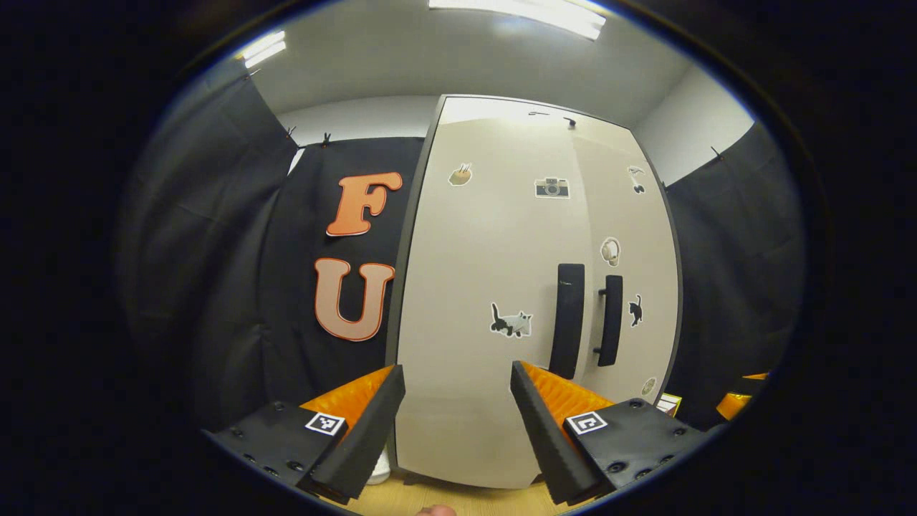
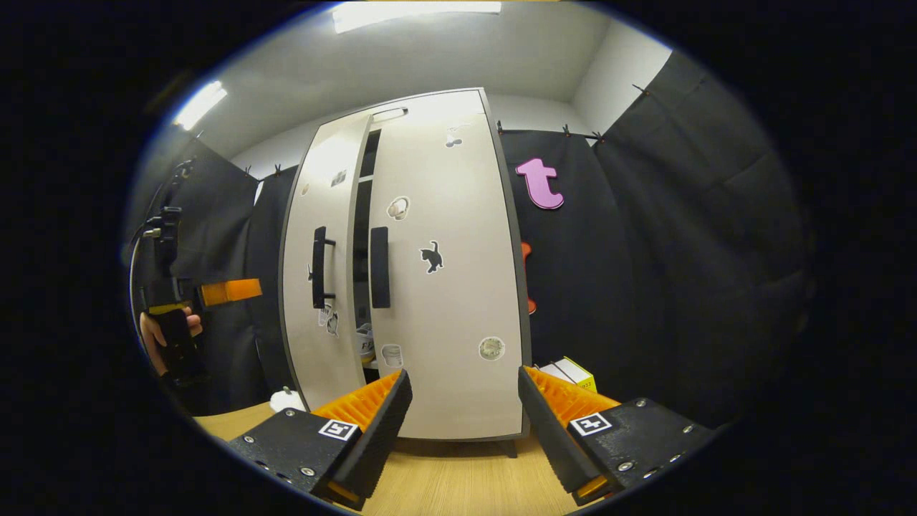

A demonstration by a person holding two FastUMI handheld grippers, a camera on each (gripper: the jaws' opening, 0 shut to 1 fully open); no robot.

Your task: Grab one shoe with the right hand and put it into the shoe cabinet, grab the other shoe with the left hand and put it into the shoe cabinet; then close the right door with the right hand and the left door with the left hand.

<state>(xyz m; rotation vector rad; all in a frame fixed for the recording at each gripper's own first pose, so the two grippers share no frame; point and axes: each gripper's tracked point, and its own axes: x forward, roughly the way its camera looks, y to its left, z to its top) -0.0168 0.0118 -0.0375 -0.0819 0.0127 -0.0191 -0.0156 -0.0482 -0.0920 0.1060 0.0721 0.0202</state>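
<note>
Shoe cabinet [image 2: 444, 287] doors narrowly ajar (dark gap between edges), left claw [image 1: 457, 423] and right claw [image 2: 462, 423] released.

Right gripper [image 2: 462, 416] is hanging in front of the shoe cabinet [image 2: 444, 287], jaws spread wide with nothing between them. Right door [image 2: 448, 301] is sitting nearly closed, left door [image 2: 319, 287] still ajar. At 9 o'clock, a hand [image 2: 154, 337] is gripping the left gripper [image 2: 229, 290].

Both views face the shoe cabinet [image 1: 530, 287] [image 2: 430, 272] fairly closely, from left and right, sharing perhaps its handles.
</note>
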